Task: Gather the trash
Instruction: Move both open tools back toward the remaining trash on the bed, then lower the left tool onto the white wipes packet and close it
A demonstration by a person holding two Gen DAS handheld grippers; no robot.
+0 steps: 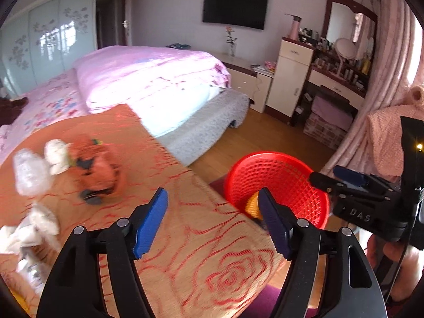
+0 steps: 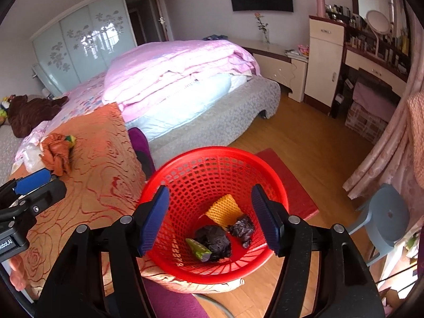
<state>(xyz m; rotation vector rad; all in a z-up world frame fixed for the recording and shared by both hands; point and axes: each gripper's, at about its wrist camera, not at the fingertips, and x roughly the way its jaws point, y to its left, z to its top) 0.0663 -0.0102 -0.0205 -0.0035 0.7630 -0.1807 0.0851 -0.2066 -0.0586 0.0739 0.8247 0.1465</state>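
A red mesh basket point(image 2: 212, 169) stands on the floor beside an orange rose-patterned cloth surface point(image 1: 164, 190). Inside it lie a yellow foam net point(image 2: 224, 210), two dark crumpled bags point(image 2: 214, 241) and a green wrapper point(image 2: 198, 249). My right gripper point(image 2: 210, 218) hangs open above the basket with nothing between its fingers. My left gripper point(image 1: 213, 220) is open and empty over the cloth's edge, with the basket point(image 1: 281, 182) to its right. On the cloth at left lie a crumpled orange bag point(image 1: 98, 164), clear plastic point(image 1: 29, 172) and white tissues point(image 1: 55, 153).
A bed with a pink quilt point(image 1: 148, 76) fills the middle of the room. Wooden floor point(image 2: 304, 137) runs toward a dresser point(image 1: 341, 61) crowded with bottles. A blue plastic stool point(image 2: 384, 217) stands at right, a red mat point(image 2: 288, 180) beside the basket, pink curtains point(image 2: 384, 145) behind.
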